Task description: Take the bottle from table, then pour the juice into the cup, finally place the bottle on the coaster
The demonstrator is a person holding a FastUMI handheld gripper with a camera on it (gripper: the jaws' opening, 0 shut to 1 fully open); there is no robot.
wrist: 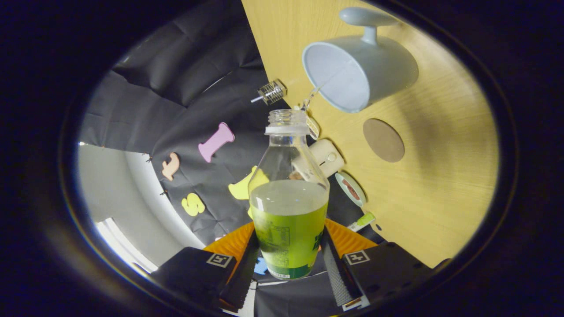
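My gripper [288, 257] is shut on a clear plastic bottle [288, 198], with one finger on each side of its green-labelled lower body. The bottle has no cap and is about half full of pale green juice. Seen from here the wooden table [440, 176] stands steeply tilted, so I hold the bottle leaning strongly over it. Its open mouth [287, 116] points at a pale blue cup [361, 72] with a handle, just beyond it. A thin line runs from the mouth toward the cup's opening. A round brown coaster [383, 140] lies on the table beside the cup.
Along the table's edge near the bottle are a cream-coloured device [328, 156], a small round dish [351, 189] and a green-and-white item [363, 220]. A small metal coil-like object [271, 91] sits near the table's far corner. Black cloth hangs behind.
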